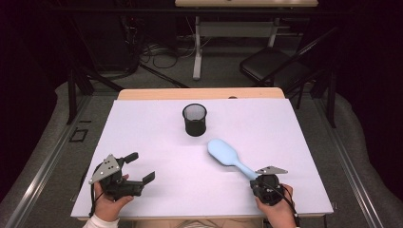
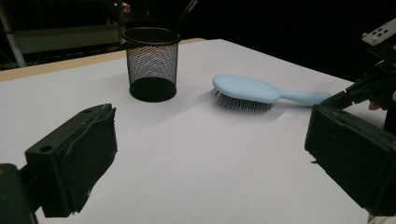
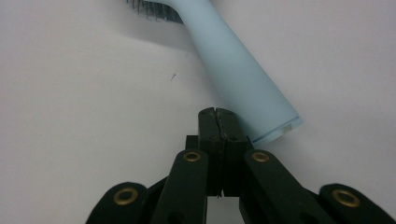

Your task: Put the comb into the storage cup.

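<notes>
The right gripper point(image 1: 259, 179), held near the table's front right corner, has its two black jaws pressed fully together with nothing between them. In the right gripper view the closed tips point(image 3: 218, 122) sit just beside the butt end of the pale blue plastic hairbrush's point(image 3: 238, 74) handle, at its left; whether they touch it I cannot tell. The hairbrush point(image 1: 229, 157) lies flat, bristles down, right of the middle of the white table top point(image 1: 294, 128), its handle slanting toward that front right corner. The left gripper point(image 1: 141, 167), close to the front left corner, has its jaws spread wide and holds nothing. A black wire-mesh cup point(image 1: 195, 119) stands upright toward the far edge, apart from the brush head.
</notes>
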